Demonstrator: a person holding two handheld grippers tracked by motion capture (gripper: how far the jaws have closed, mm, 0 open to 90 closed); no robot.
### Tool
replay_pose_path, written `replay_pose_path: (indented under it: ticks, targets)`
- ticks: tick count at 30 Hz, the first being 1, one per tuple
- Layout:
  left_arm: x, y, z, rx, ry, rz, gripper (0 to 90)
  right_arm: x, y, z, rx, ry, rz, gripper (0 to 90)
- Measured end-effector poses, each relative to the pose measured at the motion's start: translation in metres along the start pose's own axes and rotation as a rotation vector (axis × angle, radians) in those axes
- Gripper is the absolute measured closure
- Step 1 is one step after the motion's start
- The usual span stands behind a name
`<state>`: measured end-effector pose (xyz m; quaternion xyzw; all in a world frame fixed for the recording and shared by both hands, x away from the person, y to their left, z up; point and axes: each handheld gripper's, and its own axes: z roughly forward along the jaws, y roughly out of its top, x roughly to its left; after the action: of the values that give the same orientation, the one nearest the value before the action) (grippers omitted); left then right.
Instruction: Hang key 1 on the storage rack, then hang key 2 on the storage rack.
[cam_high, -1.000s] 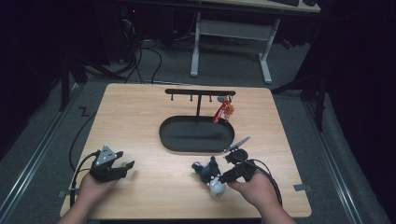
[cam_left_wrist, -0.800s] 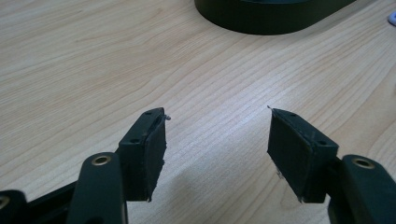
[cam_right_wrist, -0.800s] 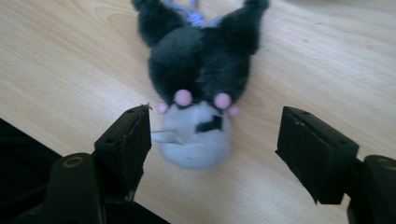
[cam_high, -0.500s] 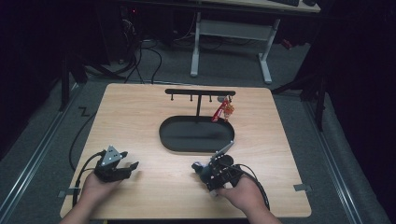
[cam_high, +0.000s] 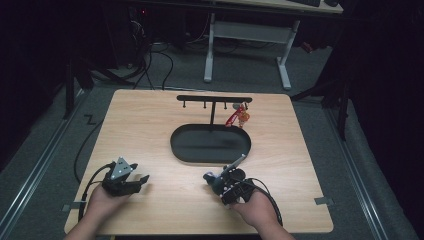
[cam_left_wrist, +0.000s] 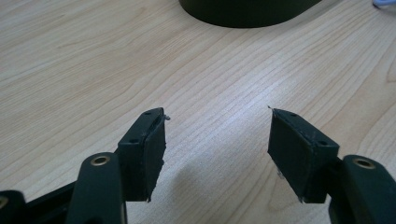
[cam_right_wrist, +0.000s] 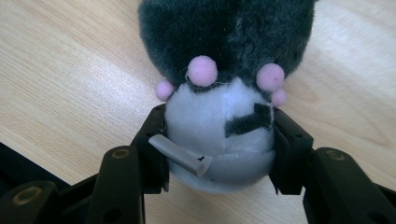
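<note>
A small plush toy (cam_right_wrist: 224, 70) with dark grey fur, a white belly and pink dots lies on the wooden table (cam_high: 150, 130), near the front. My right gripper (cam_right_wrist: 219, 135) has just been closing, and both pads now press on the toy's white part; a grey tag (cam_right_wrist: 180, 154) lies across it. From above, the toy (cam_high: 211, 179) pokes out to the left of my right gripper (cam_high: 220, 184). My left gripper (cam_high: 142, 180) rests at the front left, and its jaws stand open over bare wood in the left gripper view (cam_left_wrist: 217, 140).
A black oval tray (cam_high: 210, 150) sits mid-table, its rim (cam_left_wrist: 243, 14) just beyond my left gripper. Behind it stands a black hook rack (cam_high: 214, 99) with a red charm (cam_high: 237, 116) hanging from it. Dark floor and desk legs lie past the far edge.
My right hand came in from the right and dropped onto the plush toy, and its jaws closed on it. The left hand stayed where it was.
</note>
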<state>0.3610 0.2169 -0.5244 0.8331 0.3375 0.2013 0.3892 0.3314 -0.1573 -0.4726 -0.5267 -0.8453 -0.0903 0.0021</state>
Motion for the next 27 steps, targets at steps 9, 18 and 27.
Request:
replay_pose_path:
  ticks: [9, 18, 27]
  targets:
    - [0.001, -0.001, 0.000, 0.006, 0.007, -0.002, 37.1, -0.011, 0.003, -0.032, -0.044, -0.005, 0.002, 50.7]
    - [0.003, -0.002, 0.000, 0.008, 0.001, -0.007, 37.1, -0.024, 0.015, -0.049, -0.046, -0.001, 0.026, 50.5]
    - [0.003, -0.004, -0.006, -0.004, 0.007, -0.018, 37.1, -0.026, 0.036, -0.070, -0.060, -0.028, 0.016, 50.3]
